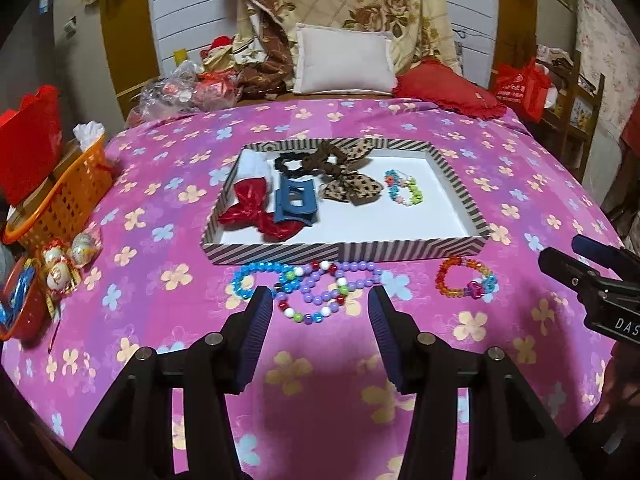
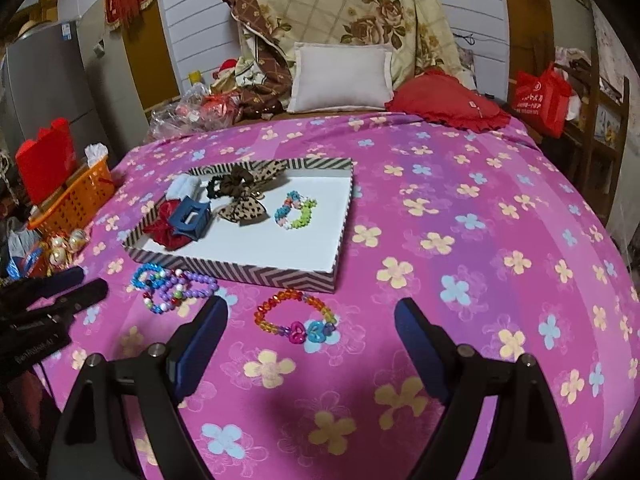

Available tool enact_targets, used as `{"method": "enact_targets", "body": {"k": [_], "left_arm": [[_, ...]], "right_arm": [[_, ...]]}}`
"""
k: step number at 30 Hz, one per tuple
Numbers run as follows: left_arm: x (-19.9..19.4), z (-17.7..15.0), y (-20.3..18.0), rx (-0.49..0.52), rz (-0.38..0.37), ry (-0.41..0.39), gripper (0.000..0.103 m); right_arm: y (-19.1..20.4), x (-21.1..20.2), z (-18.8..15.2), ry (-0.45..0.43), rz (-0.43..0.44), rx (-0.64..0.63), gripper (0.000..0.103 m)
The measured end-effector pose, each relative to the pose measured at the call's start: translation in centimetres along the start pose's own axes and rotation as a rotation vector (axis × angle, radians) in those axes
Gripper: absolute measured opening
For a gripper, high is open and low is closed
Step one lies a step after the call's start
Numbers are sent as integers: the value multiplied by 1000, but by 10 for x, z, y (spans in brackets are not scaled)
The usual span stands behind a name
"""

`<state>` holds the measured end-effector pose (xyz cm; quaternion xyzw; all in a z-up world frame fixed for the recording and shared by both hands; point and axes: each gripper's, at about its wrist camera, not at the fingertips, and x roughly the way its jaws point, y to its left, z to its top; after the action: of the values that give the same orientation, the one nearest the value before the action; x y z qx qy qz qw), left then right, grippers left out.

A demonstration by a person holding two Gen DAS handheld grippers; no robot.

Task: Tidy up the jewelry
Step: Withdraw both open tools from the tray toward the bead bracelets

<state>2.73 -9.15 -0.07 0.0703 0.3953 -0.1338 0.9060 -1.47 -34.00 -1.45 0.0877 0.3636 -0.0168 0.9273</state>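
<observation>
A striped tray (image 1: pixel 280 249) (image 2: pixel 240 274) sits on the pink flowered cloth. It holds a red bow (image 1: pixel 260 210), a blue hair claw (image 1: pixel 294 202) (image 2: pixel 190 216), a leopard bow (image 1: pixel 348 184) (image 2: pixel 242 206), a black scrunchie (image 1: pixel 290 162) and a pastel bead bracelet (image 1: pixel 404 188) (image 2: pixel 296 210). In front of the tray lie tangled blue, purple and mixed bead bracelets (image 1: pixel 310 288) (image 2: pixel 174 286) and a rainbow bracelet (image 1: pixel 466 282) (image 2: pixel 296 316). My left gripper (image 1: pixel 320 308) is open just before the tangled beads. My right gripper (image 2: pixel 312 320) is open around the rainbow bracelet, above it.
An orange basket (image 1: pixel 68 196) (image 2: pixel 74 198), a red bowl (image 1: pixel 24 308) and wrapped sweets (image 1: pixel 60 268) stand at the left. A white pillow (image 1: pixel 344 60) and a red cushion (image 1: pixel 448 90) lie at the back. A red bag (image 2: pixel 540 96) hangs on a shelf at the right.
</observation>
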Motion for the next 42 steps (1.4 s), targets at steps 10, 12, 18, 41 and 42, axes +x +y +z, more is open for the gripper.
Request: {"method": "enact_targets", "body": {"k": [10, 12, 18, 41, 42], "left_arm": [[12, -14, 21, -38, 72, 10, 34], [13, -15, 23, -45, 78, 9, 34], [16, -17, 31, -70, 87, 6, 34], [20, -26, 42, -91, 101, 22, 34], [20, -27, 43, -91, 103, 22, 34]], "right_arm": [[13, 17, -6, 42, 1, -44, 88], [15, 18, -6, 41, -1, -50, 88], [18, 22, -3, 56, 3, -45, 88], [27, 31, -9, 82, 13, -75, 88], [26, 31, -9, 83, 15, -73, 88]]}}
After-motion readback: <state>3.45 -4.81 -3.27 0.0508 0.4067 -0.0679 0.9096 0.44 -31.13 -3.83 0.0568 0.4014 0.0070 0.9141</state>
